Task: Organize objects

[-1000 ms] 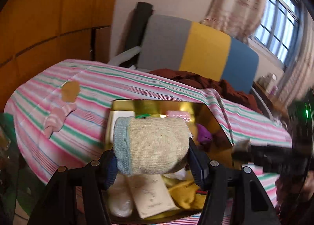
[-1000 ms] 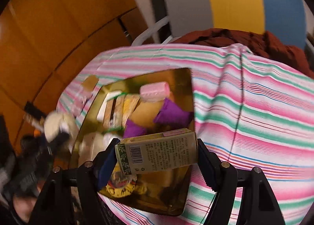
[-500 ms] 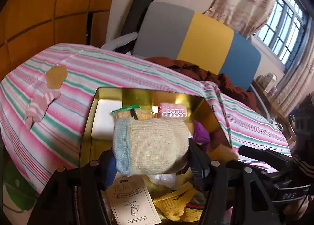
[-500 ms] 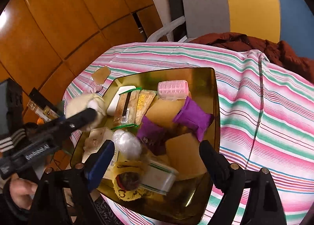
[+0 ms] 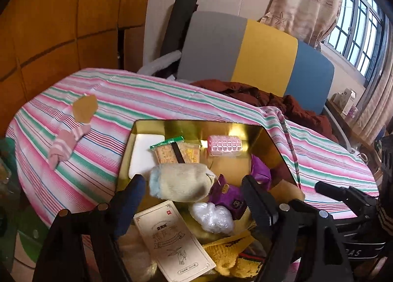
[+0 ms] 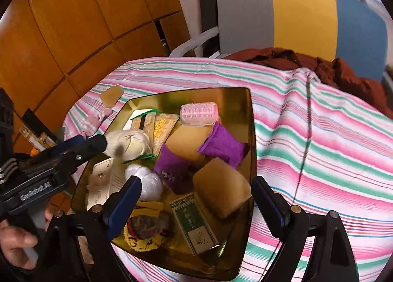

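Two handheld grippers over a gold tray (image 5: 147, 124) on a striped cloth (image 5: 137, 100). Left gripper (image 5: 191, 191) with jaws opening, a rolled beige sock (image 5: 181, 181) between them but clear of both pads, tilted and apparently dropping toward the tray's contents. Right gripper (image 6: 196, 193) with jaws opening and nothing between them; directly beneath, a green box (image 6: 194, 225) lying flat in the near part of the tray. Inside the tray also: a pink roller (image 6: 199, 112) at the far side, cracker packs (image 6: 152, 129), purple pouches (image 6: 221, 144), a white plastic ball (image 6: 145, 181), a paper booklet (image 5: 174, 237), a yellow knit piece (image 6: 142, 232). Outside the tray, on the cloth to the left: a pink sock (image 5: 66, 144) and a tan card (image 5: 84, 107), well apart from the tray. Step in hand, by the look of it: release of items into the tray, nearly complete for both hands. Next move, likely: retreat of the left gripper clear of the tray, then a reach left across the cloth for the pink sock, with jaws wide and a low approach, since soft and flat against the fabric.
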Tool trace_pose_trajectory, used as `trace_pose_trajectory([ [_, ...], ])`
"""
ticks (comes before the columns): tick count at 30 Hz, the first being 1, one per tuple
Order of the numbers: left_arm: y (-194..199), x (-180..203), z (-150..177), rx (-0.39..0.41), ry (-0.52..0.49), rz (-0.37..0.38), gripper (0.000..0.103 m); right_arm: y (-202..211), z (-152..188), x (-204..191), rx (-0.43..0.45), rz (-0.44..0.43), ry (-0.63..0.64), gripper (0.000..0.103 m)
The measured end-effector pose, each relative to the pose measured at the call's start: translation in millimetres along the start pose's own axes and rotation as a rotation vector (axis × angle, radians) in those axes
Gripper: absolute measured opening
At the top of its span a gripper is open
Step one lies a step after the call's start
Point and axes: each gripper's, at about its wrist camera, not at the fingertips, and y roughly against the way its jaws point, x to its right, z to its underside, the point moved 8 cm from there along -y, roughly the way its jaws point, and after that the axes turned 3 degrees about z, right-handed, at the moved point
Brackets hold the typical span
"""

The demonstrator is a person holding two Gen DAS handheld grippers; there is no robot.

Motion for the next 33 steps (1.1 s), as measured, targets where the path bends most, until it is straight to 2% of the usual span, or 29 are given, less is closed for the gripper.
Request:
trace_pose_trajectory([
  [7, 19, 0, 5, 0.017, 0.004, -0.061, 0.082, 18, -1, 8, 0.098, 0.151, -0.002, 0.098],
  [10, 26, 2, 11, 0.022, -0.008, -0.1, 0.082, 27, 2, 12, 0.129, 0.194, -0.025, 0.101],
  [13, 33, 5, 17, 0.035, -0.013, -0.103, 0.082, 34, 7, 12, 0.142, 0.214, -0.031, 0.101],
  [17, 44, 6, 25, 0.048, -0.027, -0.201, 0.082, 40, 19, 10, 0.149, 0.239, -0.022, 0.102],
  [25, 66, 8, 30, 0.128, -0.038, -0.199, 0.082, 51, 26, 8, 0.18, 0.304, -0.001, 0.102],
  [33, 66, 17, 32, 0.12, -0.035, -0.156, 0.081, 64, 23, 8, 0.204, 0.333, -0.006, 0.103],
])
